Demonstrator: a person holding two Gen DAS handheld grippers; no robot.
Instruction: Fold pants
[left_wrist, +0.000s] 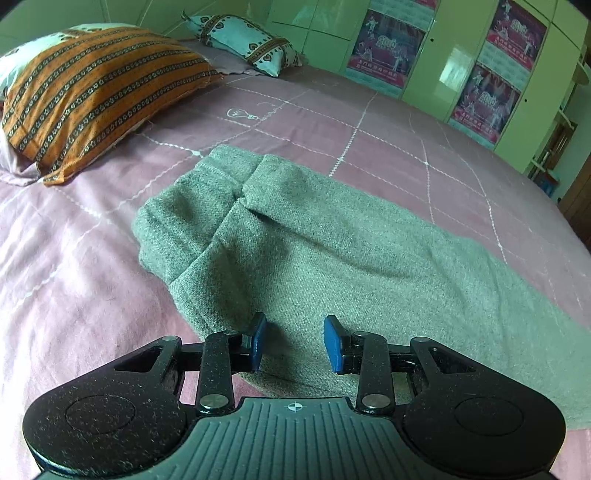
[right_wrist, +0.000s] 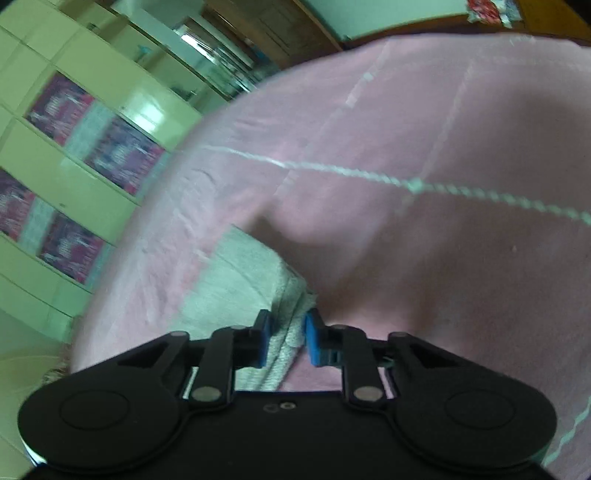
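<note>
Between the blue pads of the right tool (right_wrist: 286, 341) sits a bunched edge of the grey pants (right_wrist: 255, 280); the pads stand close on either side of the cloth and appear to pinch it, though the view is blurred by motion, so how firm the hold is cannot be told. If the pinch takes only the top layer, the fabric could slip out or the layers could part as it is carried over, and the fold would land crooked.

Nearest in the left view, the left tool (left_wrist: 294, 341) hangs wide open just above the pants (left_wrist: 295, 240), gripping nothing. With nothing pinning this end, a pull from the right side could drag the whole garment across the pink bed sheet (left_wrist: 74, 266) instead of folding it.

Farther on, the pants lie along the bed with their far end already rumpled and doubled over itself; that lump would spoil a flat fold unless smoothed. Beyond it, well apart, rest an orange striped pillow (left_wrist: 96, 92) and a pale heart-patterned pillow (left_wrist: 243, 40), with green cupboards (left_wrist: 436, 55) behind.
</note>
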